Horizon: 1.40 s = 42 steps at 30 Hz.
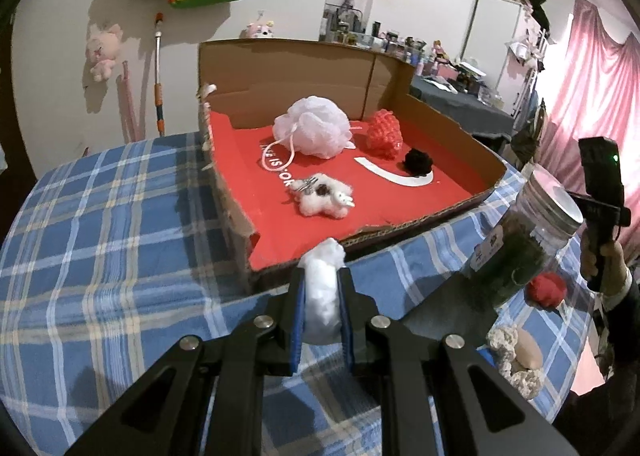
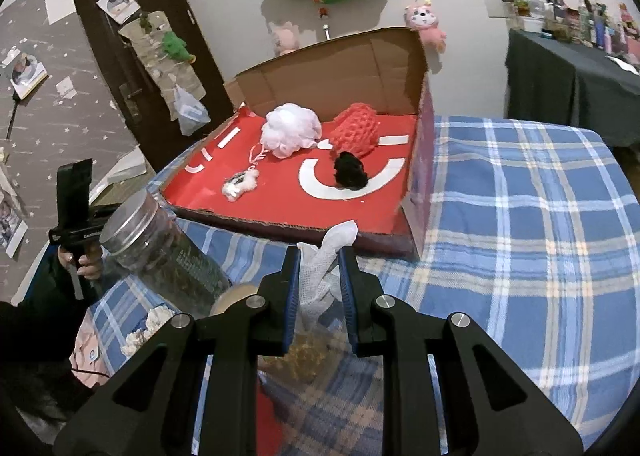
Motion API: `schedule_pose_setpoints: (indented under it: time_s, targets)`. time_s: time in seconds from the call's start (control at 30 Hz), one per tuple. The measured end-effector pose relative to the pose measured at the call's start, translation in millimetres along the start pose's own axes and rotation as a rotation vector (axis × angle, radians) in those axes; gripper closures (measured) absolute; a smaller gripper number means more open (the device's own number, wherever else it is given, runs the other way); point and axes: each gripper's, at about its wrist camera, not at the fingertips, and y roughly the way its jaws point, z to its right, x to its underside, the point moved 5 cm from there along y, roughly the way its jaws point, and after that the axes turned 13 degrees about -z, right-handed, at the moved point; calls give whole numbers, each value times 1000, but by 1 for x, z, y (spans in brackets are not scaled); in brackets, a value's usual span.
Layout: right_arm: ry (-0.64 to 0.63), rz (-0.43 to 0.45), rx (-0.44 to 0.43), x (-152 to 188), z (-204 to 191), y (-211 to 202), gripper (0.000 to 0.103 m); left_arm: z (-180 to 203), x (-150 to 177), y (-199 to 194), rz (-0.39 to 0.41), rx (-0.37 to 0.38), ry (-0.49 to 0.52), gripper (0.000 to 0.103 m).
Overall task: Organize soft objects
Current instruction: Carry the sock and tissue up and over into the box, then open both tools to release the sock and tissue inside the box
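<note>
Ahead of your left gripper (image 1: 323,280) lies the box (image 1: 448,115) on the table (image 1: 120,215); the jar (image 1: 524,252) stands right of it.

Left hand-held gripper (image 1: 323,276) clamped on load; right hand-held gripper (image 2: 319,260) likewise.

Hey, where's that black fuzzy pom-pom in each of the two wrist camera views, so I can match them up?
Left wrist view: black pom-pom lies right of centre in the cardboard box, below and right of the red knitted piece.
Right wrist view: black pom-pom lies near centre, just below the red knitted piece.
Shared landmark: the white bath pouf, left of the red piece in both.
</note>
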Motion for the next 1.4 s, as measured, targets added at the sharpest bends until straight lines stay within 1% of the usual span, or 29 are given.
schedule_pose_setpoints:
  time_s: [0.27, 0.47, 0.63, 0.77, 0.87, 0.97, 1.13, 1.3, 1.4]
  targets:
    - [-51, -35, -19, -17, -9, 12, 84, 9, -21, 2, -14, 18, 56, 87]
    - [-82, -56, -19, -38, -17, 18, 84, 29, -46, 6, -33, 42, 109, 87]
    - [-103, -92, -8, -61, -24, 29, 84, 53, -75, 21, -87, 38, 166, 87]
    - [-138, -149, 8, -82, -32, 48, 84, 73, -96, 40, -148, 22, 203, 87]
    - [-150, -191, 2, -99, -36, 63, 84, 82, -109, 54, -182, 6, 218, 87]
    - [-146, -236, 1, -117, -38, 83, 84, 86, -120, 67, -212, 1, 217, 87]
    - [-109, -321, 1, -136, -30, 117, 84, 80, -133, 91, -254, -20, 198, 86]
    - [-75, -364, -5, -146, -24, 135, 84, 67, -144, 111, -293, -26, 155, 86]
    - [-72, -382, 12, -152, -25, 144, 84, 60, -149, 117, -305, -21, 125, 85]
